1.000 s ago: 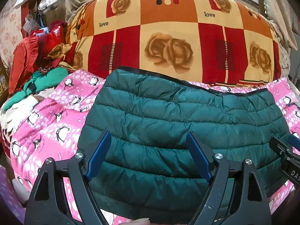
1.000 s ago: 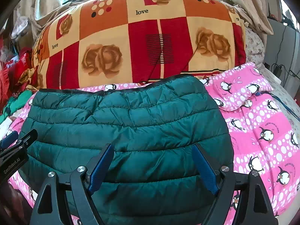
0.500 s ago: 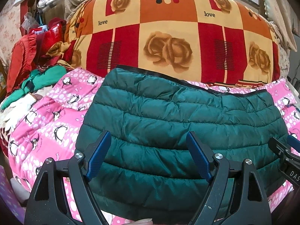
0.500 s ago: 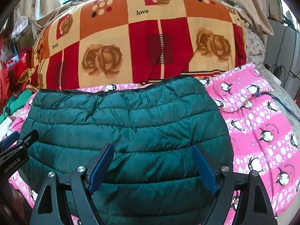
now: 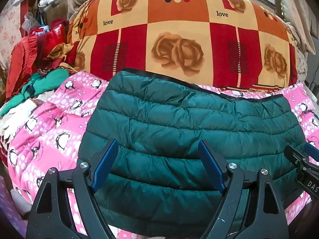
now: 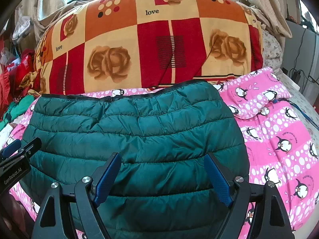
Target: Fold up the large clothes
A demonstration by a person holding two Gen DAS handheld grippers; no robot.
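Coat (image 5: 189, 131) lies folded on bed (image 5: 49, 131). My L claw (image 5: 159, 165) & R claw (image 6: 163, 176) wide open, empty. Next I'd grab near edge, fold again.

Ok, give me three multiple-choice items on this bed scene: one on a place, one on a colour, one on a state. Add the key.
1. Where does the green puffer jacket lie?
A. On the pink penguin blanket, in front of the rose-patterned quilt
B. On top of the rose-patterned quilt
C. On the floor

2. What colour are the pads on the left gripper fingers?
A. Red
B. Blue
C. White

3. What state is the right gripper in?
A. Shut on the jacket
B. Shut on the blanket
C. Open, holding nothing

Key:
1 A, since pink penguin fabric shows on both sides of the jacket and the quilt rises behind its far edge.
2 B, since both pads show blue against the black frame.
3 C, since its fingers stand wide apart above the jacket with no fabric pinched between them.
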